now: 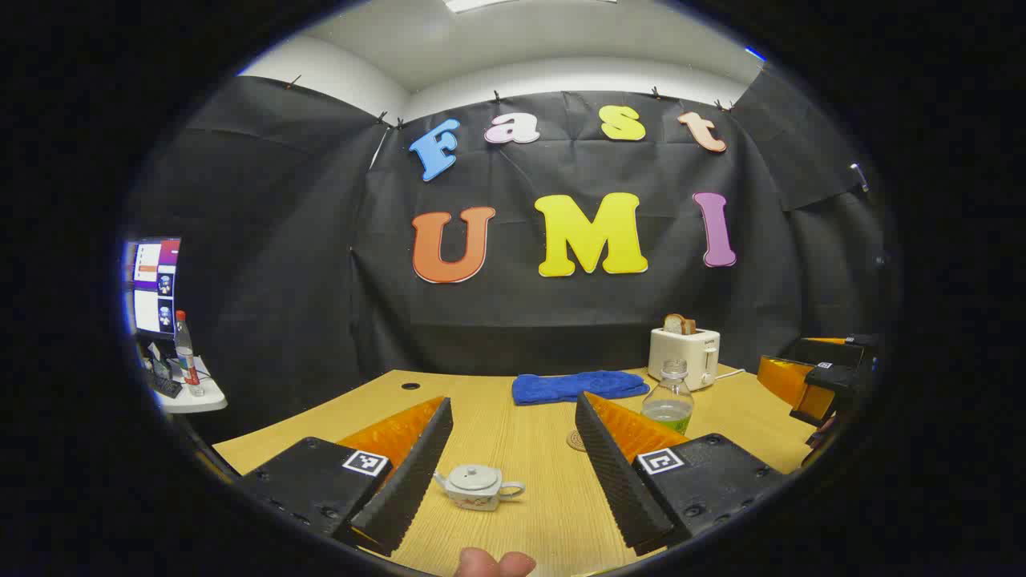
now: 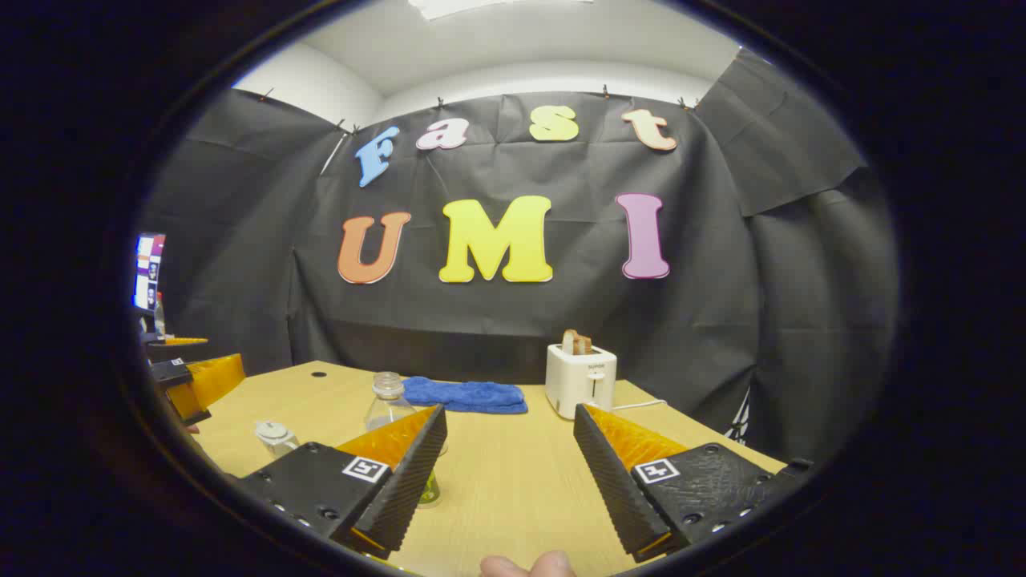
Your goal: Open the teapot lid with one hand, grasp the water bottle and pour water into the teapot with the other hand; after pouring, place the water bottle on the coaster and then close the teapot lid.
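Now, both my grippers hover above the light wooden desk (image 1: pixel 513 449), jaws spread wide and pinching nothing. Between the fingers of my left gripper (image 1: pixel 513 489) sits the small white ceramic teapot (image 1: pixel 479 487), lid on, spout pointing left, near the front edge of the desk. Beyond it, toward the middle, lies a small round tan coaster (image 1: pixel 576 440), partly hidden behind my finger. Just right of the coaster stands the clear plastic water bottle (image 1: pixel 668 397), uncapped, a little water in its bottom. Along the back edge lie a folded blue cloth towel (image 1: pixel 579 387) and a white toaster (image 1: pixel 684 355) with toast sticking up. My right gripper (image 2: pixel 509 481) points at bare desk; in the right gripper view the bottle stands just behind its left finger, and the teapot farther left. A thumb tip (image 1: pixel 493 563) shows at the bottom of the left gripper view. Off the left edge, a monitor (image 1: pixel 155 287) sits on a white side shelf.
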Tool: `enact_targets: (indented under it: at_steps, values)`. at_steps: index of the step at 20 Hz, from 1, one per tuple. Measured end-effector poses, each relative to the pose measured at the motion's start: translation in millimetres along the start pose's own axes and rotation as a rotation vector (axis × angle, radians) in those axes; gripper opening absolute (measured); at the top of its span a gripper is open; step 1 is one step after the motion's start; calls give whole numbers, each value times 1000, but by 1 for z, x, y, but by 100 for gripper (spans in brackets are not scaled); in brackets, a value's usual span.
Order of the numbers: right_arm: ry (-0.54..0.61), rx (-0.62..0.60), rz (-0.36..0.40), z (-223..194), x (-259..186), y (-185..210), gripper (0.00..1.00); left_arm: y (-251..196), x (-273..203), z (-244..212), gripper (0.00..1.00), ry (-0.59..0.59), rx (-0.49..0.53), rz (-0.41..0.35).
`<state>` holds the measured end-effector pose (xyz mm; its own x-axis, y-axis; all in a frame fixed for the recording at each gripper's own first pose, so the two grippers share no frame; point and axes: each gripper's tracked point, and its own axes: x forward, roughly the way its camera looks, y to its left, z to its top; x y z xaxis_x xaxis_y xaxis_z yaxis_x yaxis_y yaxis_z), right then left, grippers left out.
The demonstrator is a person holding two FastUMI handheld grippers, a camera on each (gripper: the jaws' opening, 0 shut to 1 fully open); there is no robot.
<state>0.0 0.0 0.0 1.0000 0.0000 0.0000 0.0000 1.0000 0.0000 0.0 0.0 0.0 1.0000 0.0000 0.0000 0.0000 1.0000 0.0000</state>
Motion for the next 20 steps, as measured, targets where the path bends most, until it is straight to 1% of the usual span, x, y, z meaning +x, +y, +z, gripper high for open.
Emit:
enact_targets:
  at_steps: [3, 4, 7, 8, 10, 11, 15, 20]
  values:
    - [7, -3, 6, -3, 0, 3, 97, -2, 1, -4, 96, 9, 5, -8]
    - [8, -6, 5, -3, 0, 4, 95, -2, 1, -3, 96, 7, 9, -6]
    - [13, -3, 9, -4, -1, 6, 95, -3, -1, -2, 96, 3, 2, -9]
    - [10, -2, 5, -2, -1, 5, 97, -2, -1, 1, 96, -6, 1, -6]
    - [7, -5, -1, -1, -1, 3, 97, -2, -1, 2, 96, -9, -3, -9]
    - [7, -7, -4, -2, -2, 2, 95, -1, -2, 1, 96, -9, -5, -7]
    - [-3, -9, -4, 0, -4, 2, 95, 0, -2, 1, 96, -5, -8, -6]
    - [3, -5, 0, -7, -4, 0, 95, -1, -2, 1, 97, -7, 2, -4]
